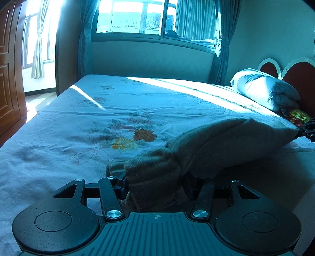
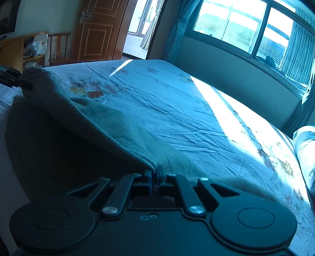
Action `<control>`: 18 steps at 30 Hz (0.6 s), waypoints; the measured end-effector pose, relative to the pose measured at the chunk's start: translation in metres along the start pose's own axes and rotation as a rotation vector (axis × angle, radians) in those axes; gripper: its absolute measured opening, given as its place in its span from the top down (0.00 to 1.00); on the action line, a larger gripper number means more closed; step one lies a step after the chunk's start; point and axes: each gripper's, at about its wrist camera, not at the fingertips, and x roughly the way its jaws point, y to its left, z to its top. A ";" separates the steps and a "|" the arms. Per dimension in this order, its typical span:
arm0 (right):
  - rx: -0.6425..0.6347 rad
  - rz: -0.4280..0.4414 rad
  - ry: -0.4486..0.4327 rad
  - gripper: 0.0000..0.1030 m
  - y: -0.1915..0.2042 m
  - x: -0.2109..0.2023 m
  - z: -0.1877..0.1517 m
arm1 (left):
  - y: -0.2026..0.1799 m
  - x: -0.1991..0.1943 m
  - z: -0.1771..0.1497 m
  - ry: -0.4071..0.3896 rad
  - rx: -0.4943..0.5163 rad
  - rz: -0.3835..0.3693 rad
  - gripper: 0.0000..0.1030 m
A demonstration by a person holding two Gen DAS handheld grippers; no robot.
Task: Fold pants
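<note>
Left gripper has a thick bunch of the pants between its fingers, jaws partway apart; can't tell if the pads press on it. Right gripper is pinched nearly closed on a thin pants edge. Pants hang stretched between both grippers, lifted over the near side of the bed, lower part sagging to the sheet. Pillow sits by the headboard.

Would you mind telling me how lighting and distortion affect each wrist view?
Left wrist view: blue cast, blown-out window, fisheye-bowed bed; the pants stay readable. Right wrist view: a glaring sun band on the sheet, and the pants in deep shadow.
</note>
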 end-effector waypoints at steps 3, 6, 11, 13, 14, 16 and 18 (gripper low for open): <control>-0.010 -0.037 0.003 0.93 0.009 -0.004 -0.023 | -0.004 -0.002 -0.022 0.065 -0.007 0.069 0.22; 0.070 -0.034 -0.003 0.91 0.006 -0.015 -0.037 | -0.005 -0.015 -0.040 0.116 -0.024 0.147 0.21; 0.236 -0.054 -0.062 0.88 -0.011 -0.041 -0.049 | 0.003 -0.050 -0.052 0.127 -0.201 0.207 0.21; 0.272 -0.063 -0.082 0.88 -0.016 -0.050 -0.053 | -0.001 -0.065 -0.056 0.093 -0.261 0.177 0.21; 0.287 -0.065 -0.091 0.88 -0.017 -0.053 -0.054 | -0.006 -0.072 -0.057 0.075 -0.278 0.177 0.21; 0.309 -0.080 -0.107 0.86 -0.020 -0.058 -0.059 | -0.016 -0.080 -0.057 0.035 -0.333 0.152 0.21; 0.323 -0.094 -0.108 0.85 -0.020 -0.059 -0.061 | -0.022 -0.080 -0.058 0.016 -0.397 0.128 0.21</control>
